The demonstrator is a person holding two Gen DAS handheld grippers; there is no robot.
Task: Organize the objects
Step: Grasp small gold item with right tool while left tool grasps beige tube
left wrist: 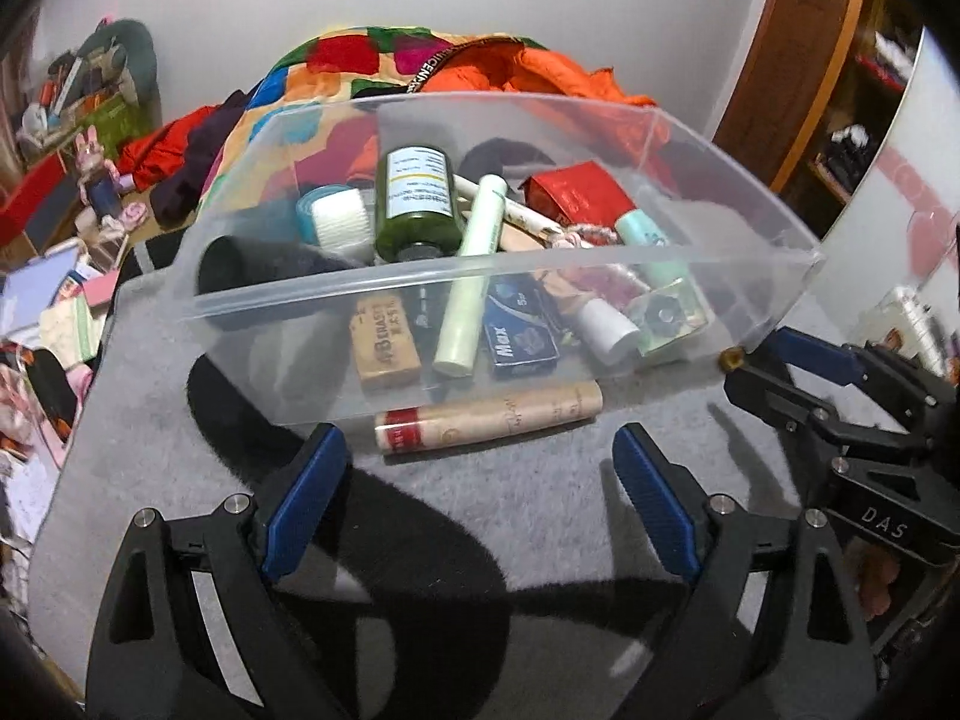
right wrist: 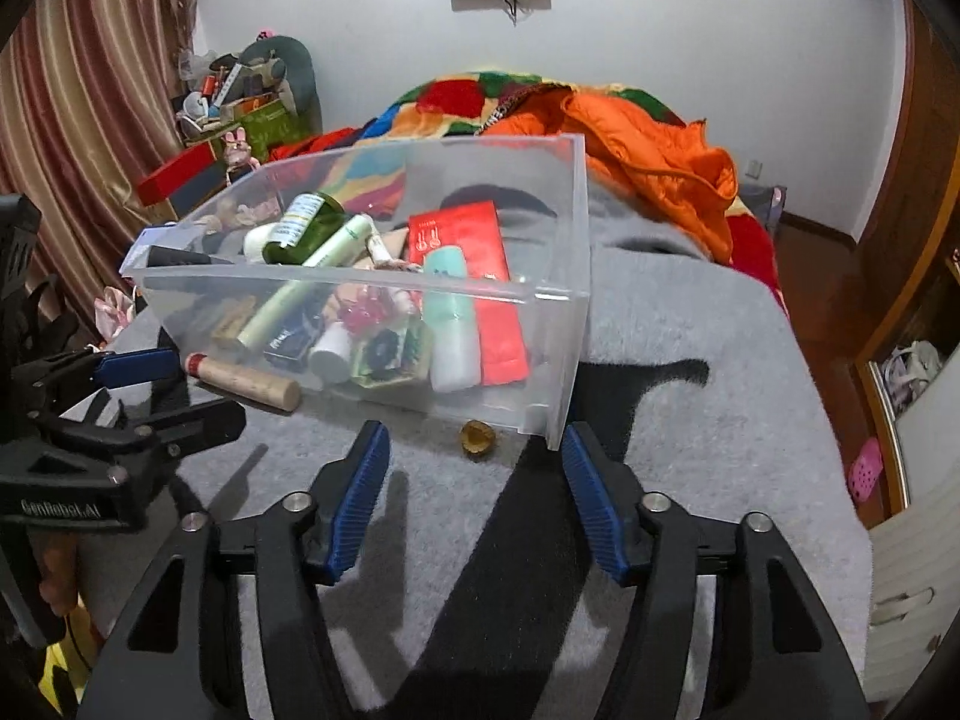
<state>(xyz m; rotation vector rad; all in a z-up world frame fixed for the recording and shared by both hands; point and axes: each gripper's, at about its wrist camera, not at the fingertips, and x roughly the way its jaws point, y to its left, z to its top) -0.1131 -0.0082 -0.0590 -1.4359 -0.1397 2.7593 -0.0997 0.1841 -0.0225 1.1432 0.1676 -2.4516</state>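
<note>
A clear plastic bin (left wrist: 456, 276) (right wrist: 558, 300) stands on the grey blanket, full of small items: a green bottle (left wrist: 414, 204) (right wrist: 306, 225), a pale green tube (left wrist: 468, 282), a red packet (right wrist: 474, 240), a blue box (left wrist: 522, 342). A beige tube with a red band (left wrist: 486, 417) (right wrist: 246, 381) lies on the blanket just outside the bin's near wall. A small gold cap (right wrist: 477, 439) (left wrist: 729, 358) lies by the bin's near corner. My left gripper (left wrist: 480, 480) is open and empty, just short of the beige tube. My right gripper (right wrist: 474, 480) is open and empty, just short of the gold cap.
The grey blanket (right wrist: 690, 420) covers a bed with an orange jacket (right wrist: 654, 162) and patchwork quilt (left wrist: 360, 60) behind the bin. Clutter and boxes (left wrist: 66, 120) stand at the left. A wooden wardrobe (left wrist: 828, 60) is at the right.
</note>
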